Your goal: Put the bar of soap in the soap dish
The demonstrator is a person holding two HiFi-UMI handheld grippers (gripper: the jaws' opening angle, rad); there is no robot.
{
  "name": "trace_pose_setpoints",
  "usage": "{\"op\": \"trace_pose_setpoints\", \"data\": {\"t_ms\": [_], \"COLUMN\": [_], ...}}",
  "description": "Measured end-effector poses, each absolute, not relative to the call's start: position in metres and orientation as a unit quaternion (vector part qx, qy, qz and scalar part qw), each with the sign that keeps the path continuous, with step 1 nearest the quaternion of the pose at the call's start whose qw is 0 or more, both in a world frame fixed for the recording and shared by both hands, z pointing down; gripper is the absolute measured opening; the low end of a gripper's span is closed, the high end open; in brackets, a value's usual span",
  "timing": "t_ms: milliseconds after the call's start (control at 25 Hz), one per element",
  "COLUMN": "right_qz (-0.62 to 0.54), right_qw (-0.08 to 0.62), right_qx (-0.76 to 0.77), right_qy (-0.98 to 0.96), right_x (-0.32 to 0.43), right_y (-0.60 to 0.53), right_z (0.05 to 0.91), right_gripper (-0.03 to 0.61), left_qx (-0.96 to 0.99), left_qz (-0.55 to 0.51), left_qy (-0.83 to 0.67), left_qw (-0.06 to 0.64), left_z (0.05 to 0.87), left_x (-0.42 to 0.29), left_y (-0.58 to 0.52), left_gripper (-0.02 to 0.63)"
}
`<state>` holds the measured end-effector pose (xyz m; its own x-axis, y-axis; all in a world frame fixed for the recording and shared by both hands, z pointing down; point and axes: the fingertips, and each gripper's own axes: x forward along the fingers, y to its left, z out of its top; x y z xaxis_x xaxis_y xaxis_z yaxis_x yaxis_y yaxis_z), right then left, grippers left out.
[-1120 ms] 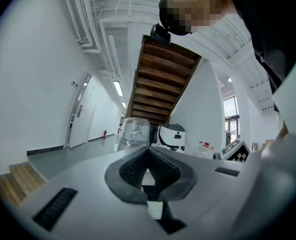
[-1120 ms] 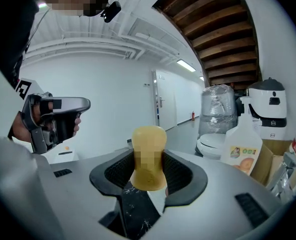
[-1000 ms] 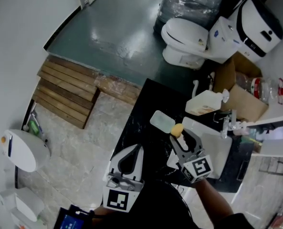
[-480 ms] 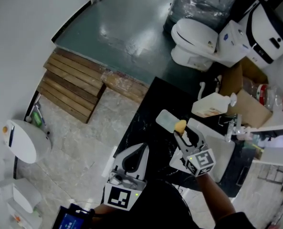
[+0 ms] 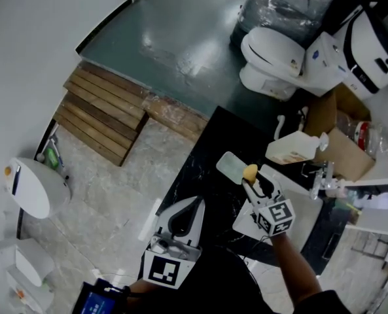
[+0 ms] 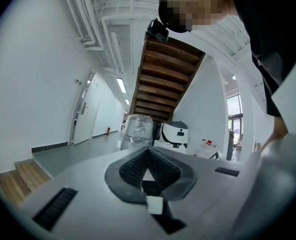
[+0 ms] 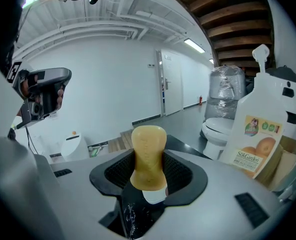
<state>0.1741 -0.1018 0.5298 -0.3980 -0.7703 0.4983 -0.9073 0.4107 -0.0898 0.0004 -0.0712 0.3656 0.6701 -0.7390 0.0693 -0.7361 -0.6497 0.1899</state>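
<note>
Widest, a black surface (image 5: pixel 200 169), with a pale soap dish (image 5: pixel 228 165) lying on it. Beyond the dish and to its right, a white pump bottle (image 5: pixel 297 150), upright. Nearer than the dish and to its left, the left gripper (image 5: pixel 192 205), fingers closed together on nothing. At the dish's right edge, the right gripper (image 5: pixel 253 183), fingers clamped on the yellow bar of soap (image 5: pixel 250 173); touching the dish or not, unclear.
</note>
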Motion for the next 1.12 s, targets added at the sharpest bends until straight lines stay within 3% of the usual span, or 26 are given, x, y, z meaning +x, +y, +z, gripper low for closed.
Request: {"op": "trace_pose_setpoints", "data": {"t_ms": [1120], "right_qz": [0.182], "right_qw": [0.273], "right_qx": [0.445], "right_qy": [-0.833], "right_x": [0.175], "right_y": [-0.119], "right_z": [0.593], "right_gripper": [0.172], "left_qx": [0.897], "left_qz": [-0.002], "left_qy": [-0.430], "left_qw": [0.108], "left_z": [0.369], "left_x": [-0.012], "left_y": [-0.073], "left_gripper": [0.000]}}
